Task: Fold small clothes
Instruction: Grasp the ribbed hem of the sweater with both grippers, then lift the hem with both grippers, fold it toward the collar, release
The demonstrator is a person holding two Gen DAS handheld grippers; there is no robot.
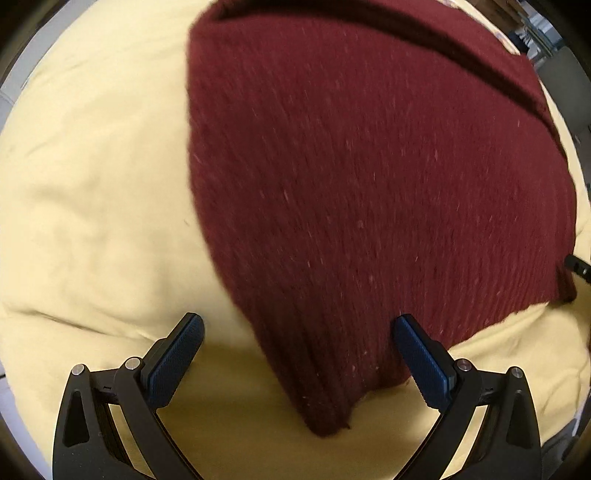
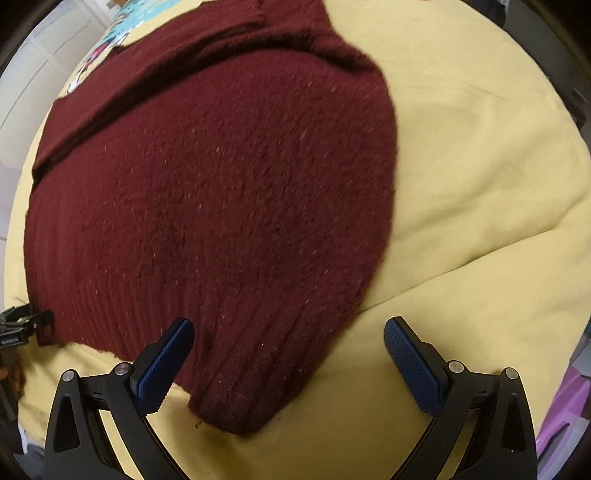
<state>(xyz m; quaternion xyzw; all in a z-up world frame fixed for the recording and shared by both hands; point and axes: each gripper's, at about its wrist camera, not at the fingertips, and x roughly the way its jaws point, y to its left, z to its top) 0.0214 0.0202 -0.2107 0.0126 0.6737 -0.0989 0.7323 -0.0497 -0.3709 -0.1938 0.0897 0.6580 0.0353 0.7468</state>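
A dark red knitted sweater lies spread flat on a pale yellow sheet, with a sleeve folded across its far part. My left gripper stands open, its blue pads either side of the sweater's near left hem corner, which pokes between the fingers. In the right wrist view the same sweater fills the middle. My right gripper is open too, straddling the near right hem corner. Neither gripper holds the cloth. The other gripper's black tip shows at the left edge.
The yellow sheet covers a soft padded surface all around. A printed turquoise cloth lies beyond the sweater at the far left. Something purple sits past the sheet's edge at the lower right.
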